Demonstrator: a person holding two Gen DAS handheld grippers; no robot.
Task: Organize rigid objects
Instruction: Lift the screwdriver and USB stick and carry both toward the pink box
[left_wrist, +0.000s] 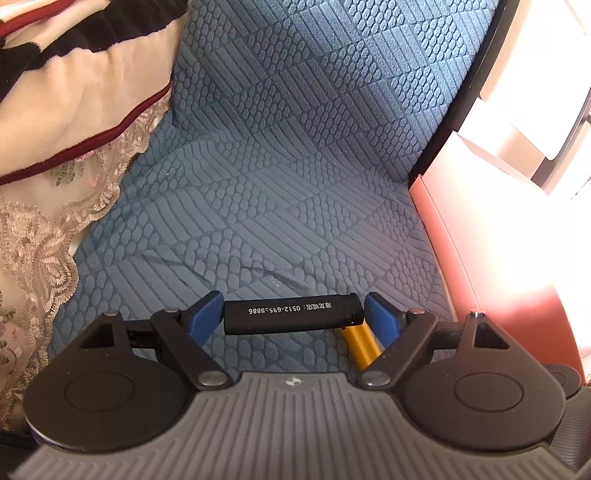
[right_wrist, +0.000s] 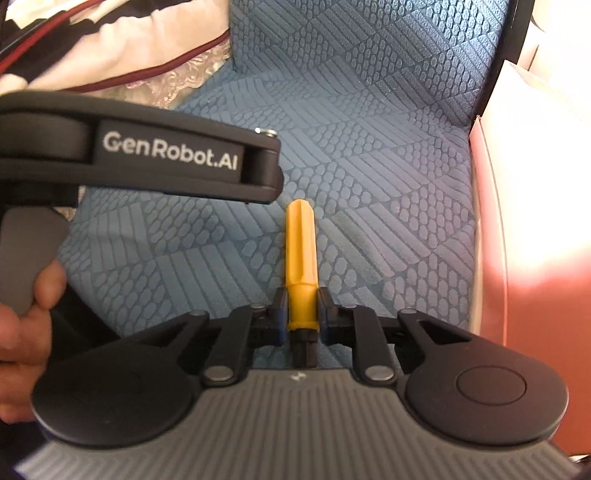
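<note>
My left gripper (left_wrist: 293, 315) is shut on a black lighter (left_wrist: 291, 315) with white printed digits, held crosswise by its two ends between the blue pads, above the blue textured sofa seat (left_wrist: 280, 192). My right gripper (right_wrist: 301, 314) is shut on a yellow tool handle (right_wrist: 301, 258) that points straight forward over the seat; its black end sits between the fingers. The yellow handle also shows in the left wrist view (left_wrist: 360, 345), below and behind the lighter. The left gripper's black body (right_wrist: 166, 155), marked GenRobot.AI, crosses the upper left of the right wrist view.
A cream cushion with dark red piping and lace trim (left_wrist: 66, 122) lies at the left of the seat. A pink box (left_wrist: 517, 251) stands against the seat's right edge. The person's hand (right_wrist: 22, 325) holds the left gripper's handle.
</note>
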